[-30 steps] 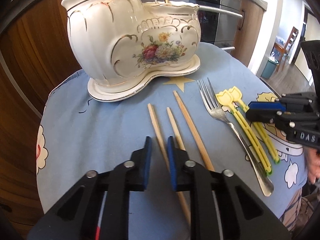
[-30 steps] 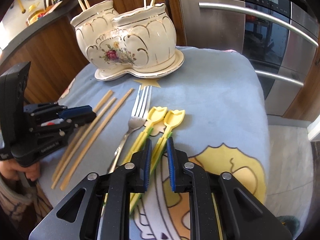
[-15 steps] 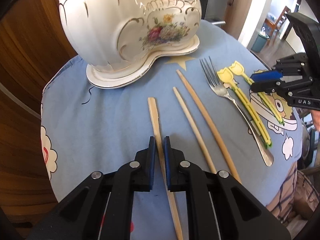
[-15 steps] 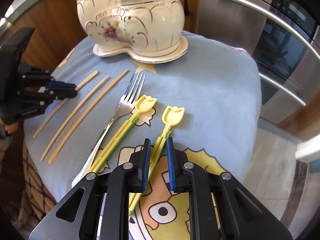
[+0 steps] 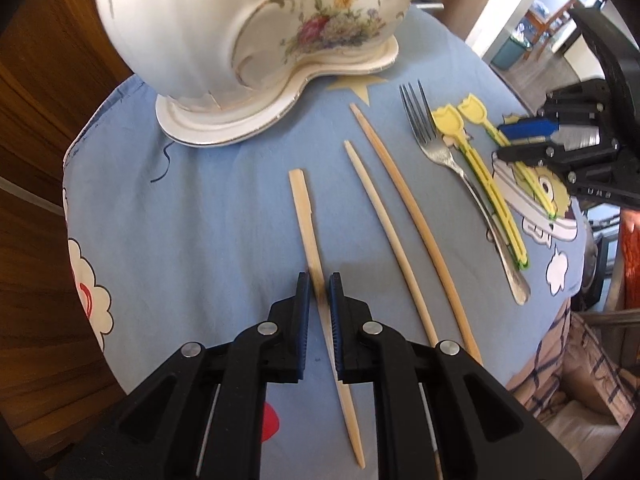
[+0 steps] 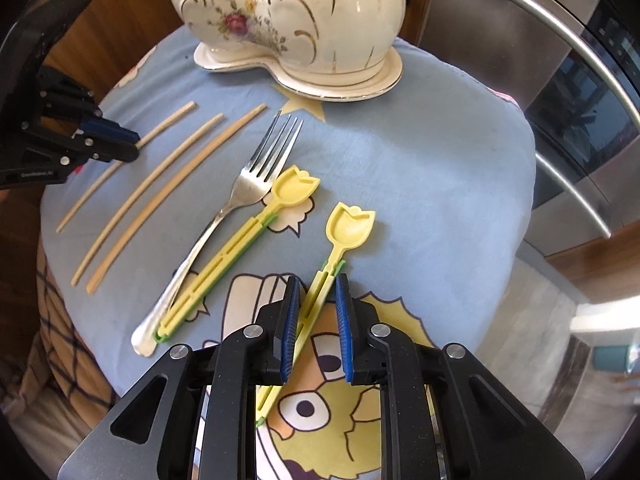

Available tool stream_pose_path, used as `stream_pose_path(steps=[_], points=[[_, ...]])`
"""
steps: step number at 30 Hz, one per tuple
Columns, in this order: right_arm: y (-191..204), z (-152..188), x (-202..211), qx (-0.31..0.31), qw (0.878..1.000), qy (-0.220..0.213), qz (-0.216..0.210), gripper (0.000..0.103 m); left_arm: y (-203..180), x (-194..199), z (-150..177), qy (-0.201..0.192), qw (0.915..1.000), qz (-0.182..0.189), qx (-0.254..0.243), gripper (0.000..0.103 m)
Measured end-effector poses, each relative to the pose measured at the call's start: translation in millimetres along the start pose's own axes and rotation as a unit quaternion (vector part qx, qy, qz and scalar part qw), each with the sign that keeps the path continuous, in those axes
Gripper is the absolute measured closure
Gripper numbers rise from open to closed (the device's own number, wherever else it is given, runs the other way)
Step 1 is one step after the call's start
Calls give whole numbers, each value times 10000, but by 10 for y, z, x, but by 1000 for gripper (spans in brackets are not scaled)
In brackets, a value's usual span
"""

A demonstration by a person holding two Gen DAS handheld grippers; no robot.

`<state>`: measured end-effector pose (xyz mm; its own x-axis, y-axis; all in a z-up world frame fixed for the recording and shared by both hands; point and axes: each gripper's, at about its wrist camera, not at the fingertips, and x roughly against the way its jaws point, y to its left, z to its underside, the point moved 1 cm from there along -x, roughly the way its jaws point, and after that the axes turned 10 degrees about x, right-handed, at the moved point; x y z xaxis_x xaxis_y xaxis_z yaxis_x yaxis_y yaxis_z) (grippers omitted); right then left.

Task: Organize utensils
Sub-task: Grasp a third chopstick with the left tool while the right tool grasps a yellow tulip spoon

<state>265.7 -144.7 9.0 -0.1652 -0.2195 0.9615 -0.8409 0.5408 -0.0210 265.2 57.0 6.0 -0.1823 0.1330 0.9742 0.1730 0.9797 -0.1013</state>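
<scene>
Covering the table, a blue cartoon cloth fronts steel ovens; left tool clamps a chopstick.

A rounded table, covered by a light blue cartoon-print cloth, carries everything. At its far side stands a white, gold-trimmed floral holder on a matching tray. Nearer, three pale sticks, probably chopsticks though the view bends them, lie side by side, apart from one another. Just beside them lies a metal fork, tines toward the holder. A yellow spoon lies against the fork's handle. A second yellow spoon lies a little apart, over a yellow cartoon face printed on the cloth.
</scene>
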Motion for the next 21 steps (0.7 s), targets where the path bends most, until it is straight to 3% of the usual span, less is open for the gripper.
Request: stream_pose_path(steps=[11, 21], points=[[-70, -43, -19, -127, 9996, 135, -215, 82, -15, -14, 11, 68, 10000, -65, -3, 92], [-41, 23, -14, -397, 9992, -62, -30, 82, -61, -12, 120, -186, 9997, -117, 125, 93]])
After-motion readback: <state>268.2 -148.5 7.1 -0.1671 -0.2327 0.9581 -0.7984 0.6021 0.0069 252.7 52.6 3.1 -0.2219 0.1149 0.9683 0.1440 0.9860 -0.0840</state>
